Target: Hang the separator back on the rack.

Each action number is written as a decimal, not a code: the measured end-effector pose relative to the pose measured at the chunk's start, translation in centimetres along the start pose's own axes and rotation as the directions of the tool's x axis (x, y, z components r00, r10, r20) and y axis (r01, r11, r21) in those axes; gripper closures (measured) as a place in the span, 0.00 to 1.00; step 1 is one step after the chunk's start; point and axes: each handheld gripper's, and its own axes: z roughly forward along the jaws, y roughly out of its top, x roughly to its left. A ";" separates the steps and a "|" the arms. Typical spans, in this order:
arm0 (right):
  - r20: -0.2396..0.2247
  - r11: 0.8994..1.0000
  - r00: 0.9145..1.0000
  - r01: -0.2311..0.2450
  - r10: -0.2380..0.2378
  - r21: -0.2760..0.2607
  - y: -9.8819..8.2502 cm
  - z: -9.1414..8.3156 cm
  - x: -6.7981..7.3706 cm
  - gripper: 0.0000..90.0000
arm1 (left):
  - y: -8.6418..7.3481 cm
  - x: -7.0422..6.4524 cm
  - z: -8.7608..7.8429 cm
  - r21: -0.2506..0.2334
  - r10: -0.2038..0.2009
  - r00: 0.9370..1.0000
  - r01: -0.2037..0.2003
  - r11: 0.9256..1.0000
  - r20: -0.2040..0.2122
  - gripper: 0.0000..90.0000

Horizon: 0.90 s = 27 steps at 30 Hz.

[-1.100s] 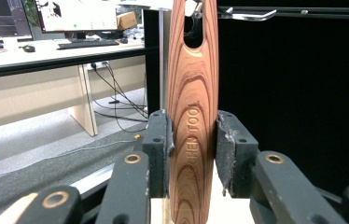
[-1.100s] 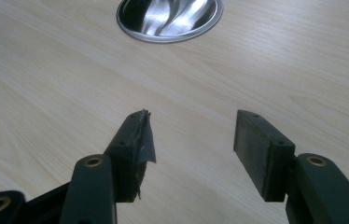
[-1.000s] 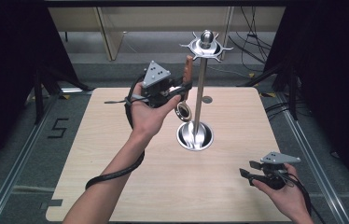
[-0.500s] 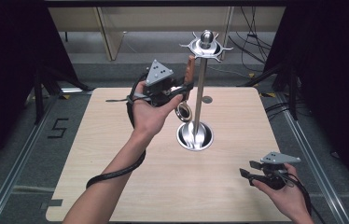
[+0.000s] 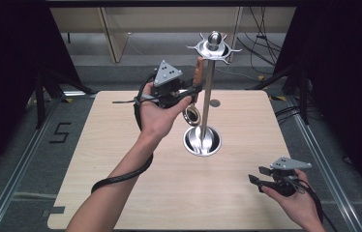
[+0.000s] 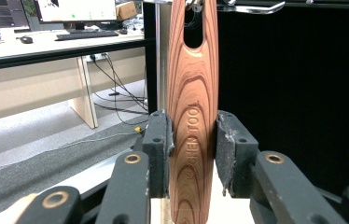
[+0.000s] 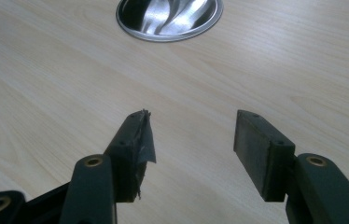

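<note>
Stand at table centre, tool held beside its pole

The stand (image 5: 202, 140) stood mid-table (image 5: 121, 193); the left gripper (image 5: 181, 92) at its 10 o'clock held the tool (image 5: 198, 72) against the pole, the right gripper (image 5: 261, 176) lying at 4 o'clock.

Handle (image 6: 193, 116): glossy striped wood. Stand (image 5: 206, 92): polished metal. Table (image 5: 121, 145): pale matt wood grain.

Left hand-held gripper (image 5: 188, 94) raised, clamped; right hand-held gripper (image 5: 259, 176) low, jaws apart.
</note>
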 end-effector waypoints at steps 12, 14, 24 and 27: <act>-0.010 1.000 1.000 -0.027 0.027 0.011 0.0 0.0 0.2 0.52 | 0.2 0.0 0.5 0.007 0.001 1.000 0.000 1.000 -0.008 0.75; -0.013 0.999 0.999 -0.033 0.033 0.015 0.0 0.0 0.3 0.52 | 0.2 0.0 0.5 0.008 0.002 1.000 -0.002 1.000 -0.008 0.75; -0.006 1.000 1.000 -0.017 0.017 0.009 0.0 0.1 0.2 0.52 | 0.3 0.0 0.8 0.017 0.006 1.000 -0.005 1.000 -0.010 0.75; -0.005 1.000 1.000 -0.014 0.014 0.007 -0.1 0.1 0.1 0.52 | 0.3 0.0 0.9 0.018 0.007 1.000 -0.006 1.000 -0.011 0.75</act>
